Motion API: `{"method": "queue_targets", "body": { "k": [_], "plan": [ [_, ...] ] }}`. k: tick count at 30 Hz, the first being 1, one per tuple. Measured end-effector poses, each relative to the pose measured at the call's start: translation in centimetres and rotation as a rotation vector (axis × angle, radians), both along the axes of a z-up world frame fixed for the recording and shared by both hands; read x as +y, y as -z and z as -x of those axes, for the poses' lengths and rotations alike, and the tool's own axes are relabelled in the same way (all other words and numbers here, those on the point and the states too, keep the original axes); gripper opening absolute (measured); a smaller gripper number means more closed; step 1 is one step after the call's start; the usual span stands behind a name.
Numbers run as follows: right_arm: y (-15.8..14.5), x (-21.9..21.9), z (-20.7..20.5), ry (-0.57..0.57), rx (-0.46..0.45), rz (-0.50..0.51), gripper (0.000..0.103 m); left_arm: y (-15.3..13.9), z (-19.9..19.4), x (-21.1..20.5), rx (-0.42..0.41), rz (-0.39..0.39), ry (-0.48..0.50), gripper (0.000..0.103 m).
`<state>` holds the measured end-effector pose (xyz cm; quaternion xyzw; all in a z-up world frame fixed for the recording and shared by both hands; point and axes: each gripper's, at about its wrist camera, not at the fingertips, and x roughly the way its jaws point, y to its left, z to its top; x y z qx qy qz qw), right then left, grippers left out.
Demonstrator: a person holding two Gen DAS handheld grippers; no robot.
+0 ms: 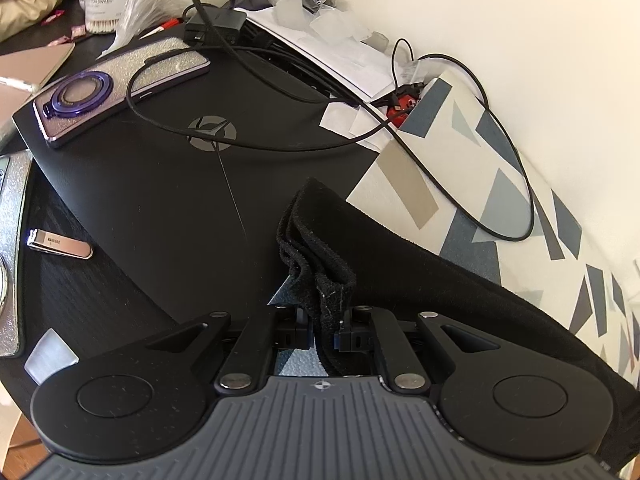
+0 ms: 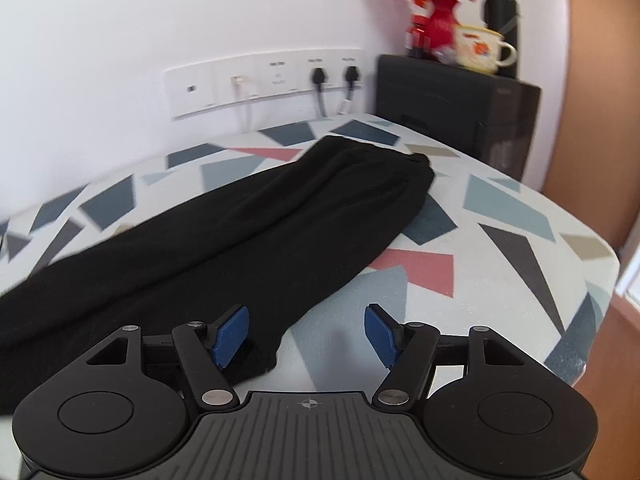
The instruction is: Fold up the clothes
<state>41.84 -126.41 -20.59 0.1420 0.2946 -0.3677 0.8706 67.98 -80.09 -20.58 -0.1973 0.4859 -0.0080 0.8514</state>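
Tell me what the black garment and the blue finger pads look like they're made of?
The black garment looks like soft, matte knit fabric: it drapes in loose folds, and its pinched edge in the left gripper shows a fuzzy, stretchy weave. The right gripper pads look like ribbed blue plastic or rubber; which one is unclear.

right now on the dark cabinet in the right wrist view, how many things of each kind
red vase with orange flowers: 1
cream mug: 1
black flask: 1
small red bottle, blurred: 1
total: 4
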Motion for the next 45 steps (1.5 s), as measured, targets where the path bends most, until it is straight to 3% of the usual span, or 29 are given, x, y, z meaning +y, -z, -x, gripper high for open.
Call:
{"method": "queue_targets", "body": {
  "k": [7, 10, 20, 27, 28, 30, 34, 38, 40, 41, 45],
  "plan": [
    [-0.2, 4.1, -2.0, -0.270, 0.074, 0.149, 0.061, 0.0, 0.1, -0.3, -0.004, -0.022, 0.011, 0.010],
    [0.5, 4.8, -3.5, -0.319, 0.162, 0.206, 0.061, 0.0, 0.1, -0.3, -0.005, -0.019, 0.013, 0.010],
    [1.6, 1.5, -3.4, -0.142, 0.233, 0.202, 0.058, 0.0, 0.1, -0.4, -0.007, -0.027, 0.015, 0.010],
    [2.0, 1.2, -3.5, -0.164, 0.236, 0.248, 0.054, 0.0, 0.2, -0.4, -0.008, -0.026, 0.000, 0.009],
    [1.9, 1.1, -3.6, -0.176, 0.227, 0.256, 0.048, 0.0, 0.2, -0.4, -0.007, -0.020, -0.007, 0.008],
    [1.1, 0.2, -3.2, -0.164, 0.171, 0.240, 0.004, 0.1, 0.2, 0.1, 0.005, 0.028, -0.039, 0.007],
    [-4.1, -1.4, 0.4, -0.014, -0.113, 0.270, 0.003, 0.4, 0.5, 0.7, 0.034, 0.133, -0.084, 0.006],
    [-2.9, -2.5, 2.1, -0.049, -0.029, 0.233, 0.002, 0.5, 1.1, 0.3, 0.036, 0.142, -0.095, 0.006],
    [-3.4, -2.3, 3.9, -0.013, -0.106, 0.213, 0.003, 0.6, 1.4, 0.4, 0.049, 0.161, -0.103, 0.006],
    [-3.2, -2.2, 4.2, -0.007, -0.098, 0.217, 0.003, 0.5, 1.5, 0.4, 0.051, 0.154, -0.106, 0.006],
    [0.1, -3.6, 4.8, -0.031, 0.054, 0.027, 0.003, 0.2, 1.5, 0.6, 0.062, 0.150, -0.133, 0.006]
  ]
}}
